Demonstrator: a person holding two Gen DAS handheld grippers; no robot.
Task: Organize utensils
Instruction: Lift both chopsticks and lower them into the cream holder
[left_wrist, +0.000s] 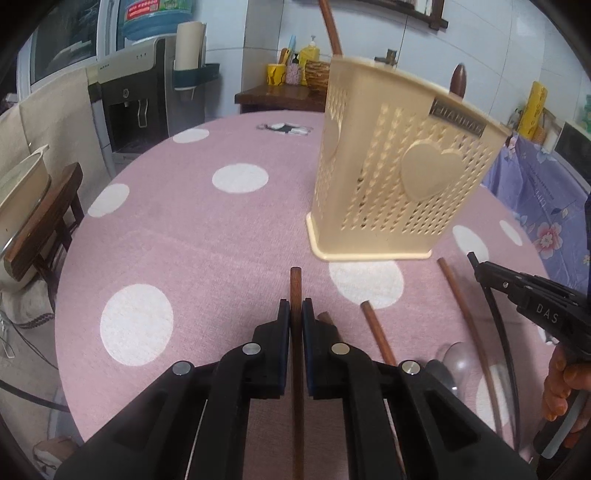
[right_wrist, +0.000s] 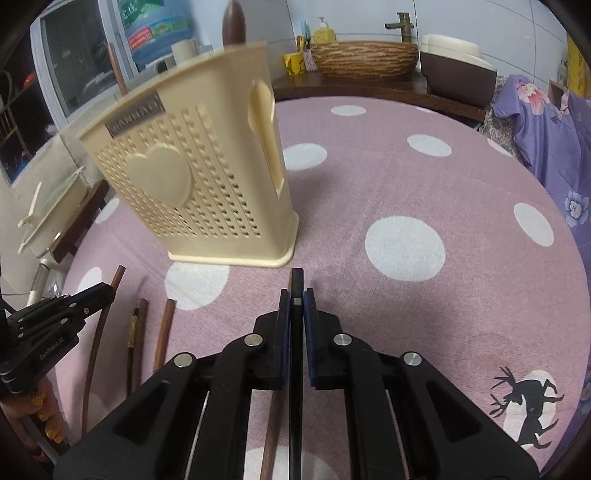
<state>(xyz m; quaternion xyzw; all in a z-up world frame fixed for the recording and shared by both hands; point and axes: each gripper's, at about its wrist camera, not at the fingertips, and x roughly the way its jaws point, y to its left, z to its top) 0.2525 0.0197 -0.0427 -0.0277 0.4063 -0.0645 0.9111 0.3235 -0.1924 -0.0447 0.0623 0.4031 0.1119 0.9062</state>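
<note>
Left gripper clamps a brown chopstick; right gripper clamps a black chopstick. Cream holder stands at one o'clock on the pink tablecloth; only the left view shows a spoon.

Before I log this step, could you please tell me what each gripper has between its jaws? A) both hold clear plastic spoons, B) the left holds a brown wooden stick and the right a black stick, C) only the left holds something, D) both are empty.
B: the left gripper is closed on a brown wooden stick, the right gripper on a black stick.
</note>
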